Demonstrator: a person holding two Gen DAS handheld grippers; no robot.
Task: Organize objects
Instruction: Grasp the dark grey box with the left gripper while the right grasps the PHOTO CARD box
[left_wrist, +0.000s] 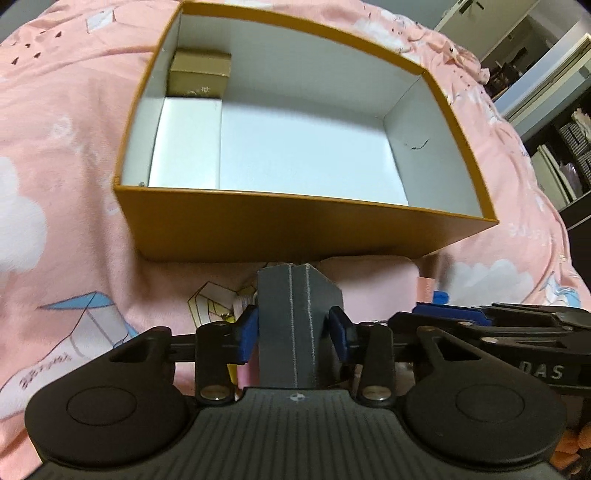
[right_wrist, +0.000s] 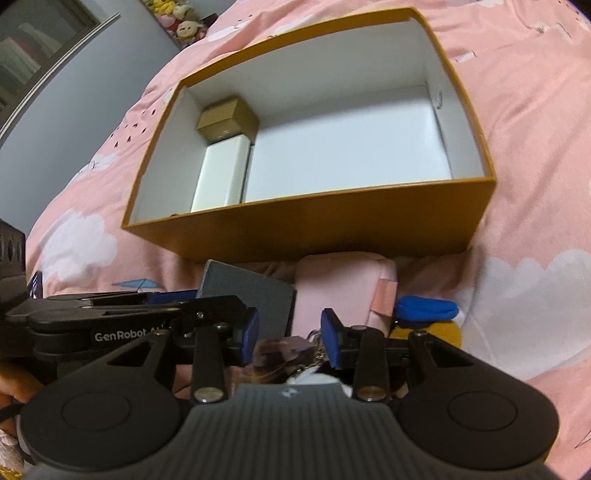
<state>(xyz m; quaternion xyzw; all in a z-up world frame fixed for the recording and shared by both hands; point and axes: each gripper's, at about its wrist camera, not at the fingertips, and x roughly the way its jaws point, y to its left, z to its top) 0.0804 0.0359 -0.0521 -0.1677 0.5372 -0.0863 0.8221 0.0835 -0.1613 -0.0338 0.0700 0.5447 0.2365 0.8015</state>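
Grey box (left_wrist: 295, 325) low centre of left wrist view, upright on the bed, left gripper (left_wrist: 293, 330) pinching its two broad faces: stiff card, probably light, matte, pale seam lines. Right gripper (right_wrist: 289, 338) part-spread astride a glossy trinket; contact unclear. Orange box (left_wrist: 295, 225) beyond, mostly empty

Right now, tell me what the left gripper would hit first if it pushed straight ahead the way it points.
The left gripper, with the grey box between its pads, would probably meet the near wall of the orange box first. Depth is unclear; it might reach the pink bedcover short of it.
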